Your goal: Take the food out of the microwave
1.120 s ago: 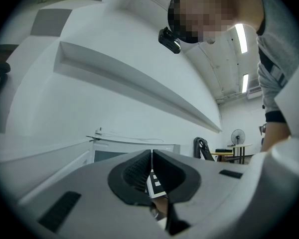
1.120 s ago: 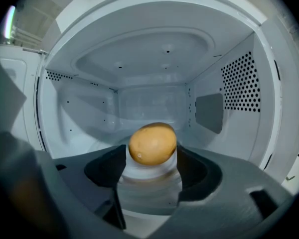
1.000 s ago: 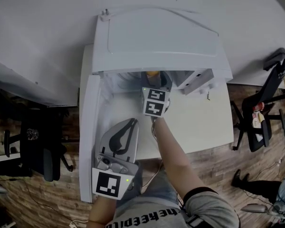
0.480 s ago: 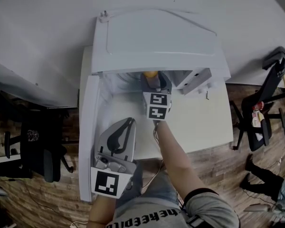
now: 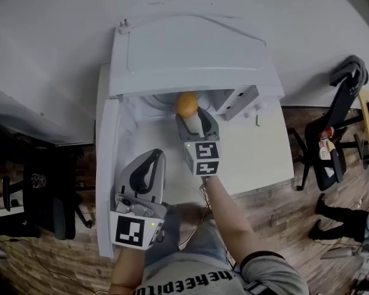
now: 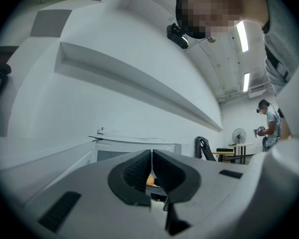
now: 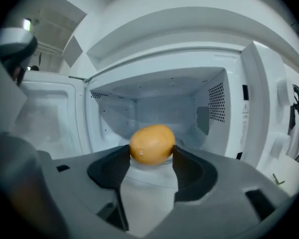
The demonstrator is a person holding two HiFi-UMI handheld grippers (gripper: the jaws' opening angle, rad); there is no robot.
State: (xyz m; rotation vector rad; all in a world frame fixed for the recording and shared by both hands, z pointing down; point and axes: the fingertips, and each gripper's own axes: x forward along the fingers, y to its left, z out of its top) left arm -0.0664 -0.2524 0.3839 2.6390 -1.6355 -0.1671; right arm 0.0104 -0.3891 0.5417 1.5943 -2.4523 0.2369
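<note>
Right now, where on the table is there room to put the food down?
The bare table to the right of the right hand-held gripper, in front of the microwave, is free. That gripper's jaws have just been closing on the yellow food. Left is crowded: the open door and the left hand-held gripper.

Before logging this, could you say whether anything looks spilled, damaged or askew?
Nothing stands out: the orange food sits whole in the right gripper, whose jaws have just been closing, and the microwave looks clean.

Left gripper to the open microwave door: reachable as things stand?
Probably yes. The left gripper sits right beside the open door, jaws shut and empty, and the head view shows nothing between them.
</note>
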